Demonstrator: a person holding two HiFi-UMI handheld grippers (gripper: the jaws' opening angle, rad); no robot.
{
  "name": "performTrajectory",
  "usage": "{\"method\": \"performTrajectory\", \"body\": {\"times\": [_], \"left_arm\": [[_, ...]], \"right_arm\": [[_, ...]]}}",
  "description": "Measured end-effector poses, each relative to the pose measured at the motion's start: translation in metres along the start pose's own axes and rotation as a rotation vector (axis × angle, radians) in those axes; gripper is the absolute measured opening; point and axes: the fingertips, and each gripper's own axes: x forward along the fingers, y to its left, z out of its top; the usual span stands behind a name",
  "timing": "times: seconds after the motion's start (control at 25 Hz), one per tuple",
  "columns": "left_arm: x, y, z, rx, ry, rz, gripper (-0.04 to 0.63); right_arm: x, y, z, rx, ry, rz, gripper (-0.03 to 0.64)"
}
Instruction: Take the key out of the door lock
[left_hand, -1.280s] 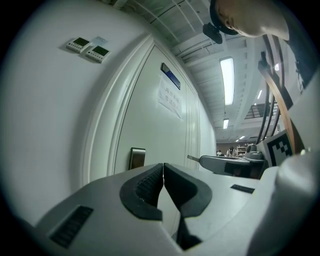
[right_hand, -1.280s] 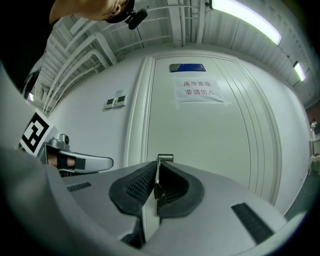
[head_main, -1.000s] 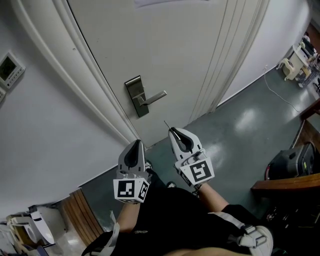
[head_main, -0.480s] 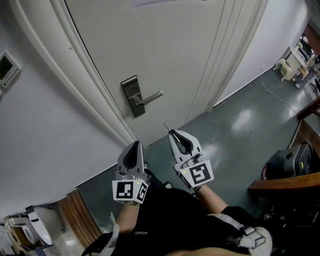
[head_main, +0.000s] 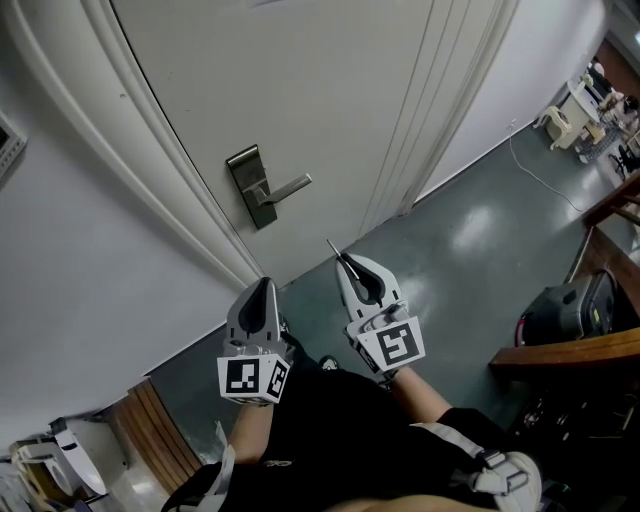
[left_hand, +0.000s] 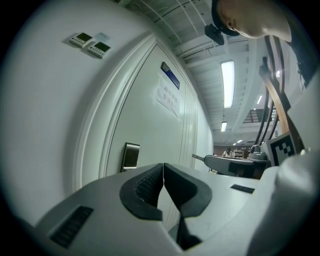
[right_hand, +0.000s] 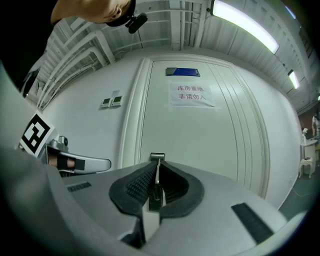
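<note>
Pinching the key (right_hand: 157, 175), the right gripper (head_main: 345, 263) hides most of it.

Floor (head_main: 470, 240) open before door (head_main: 300, 80); handle (head_main: 285, 187) juts out

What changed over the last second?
Nothing was taken hold of or let go. In the head view the door and its lock plate slid left, probably because the camera turned; both grippers barely shifted. The right gripper stays shut on the key, clear of the lock plate. The left gripper stays shut and empty.
</note>
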Motion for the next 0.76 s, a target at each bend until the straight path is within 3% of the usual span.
{"method": "performTrajectory", "body": {"times": [0.76], "left_arm": [[0.024,-0.009,0.004,0.014,0.006,-0.038,0.023]], "right_arm": [[-0.002,-0.025,0.007,0.03,-0.012,-0.047,0.031]]}}
